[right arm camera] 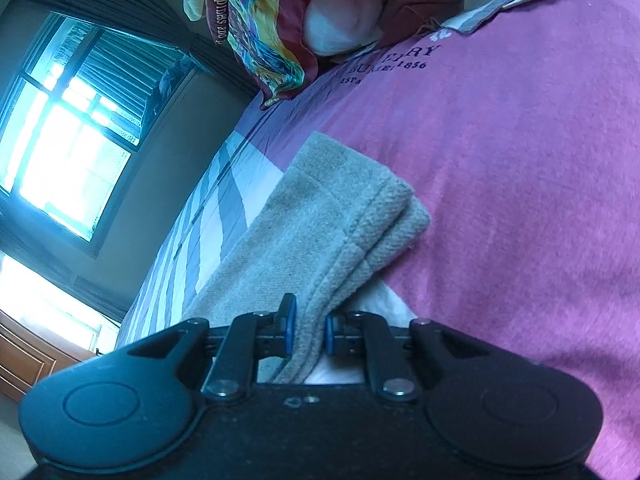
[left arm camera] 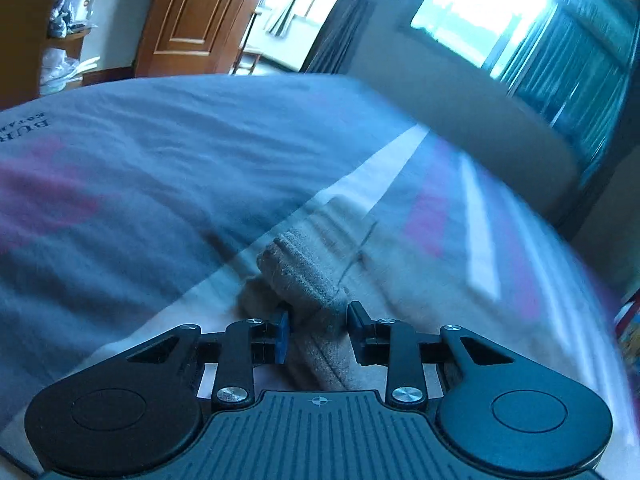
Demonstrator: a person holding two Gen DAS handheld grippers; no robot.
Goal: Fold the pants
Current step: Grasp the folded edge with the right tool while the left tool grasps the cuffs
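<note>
The pants (right arm camera: pixel 320 216) lie on the bed cover (right arm camera: pixel 520 200), a grey band whose long axis runs straight away from both claws. Our right gripper (right arm camera: pixel 307 330) pinches the doubled hem edge; our left gripper (left arm camera: pixel 318 330) straddles a thick fold, jaws wider — clamped or merely around it, we cannot tell. Either hand sits at the cloth, so we judge the fold goes forward along that axis.

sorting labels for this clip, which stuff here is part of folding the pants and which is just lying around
Part of the job:
- grey pants, fabric between both sets of fingers
- left gripper
- right gripper
- bed cover they lie on

Just lying about:
- colourful cloth pile at the bed's far end
- wooden shelf with bags
- wooden door
</note>
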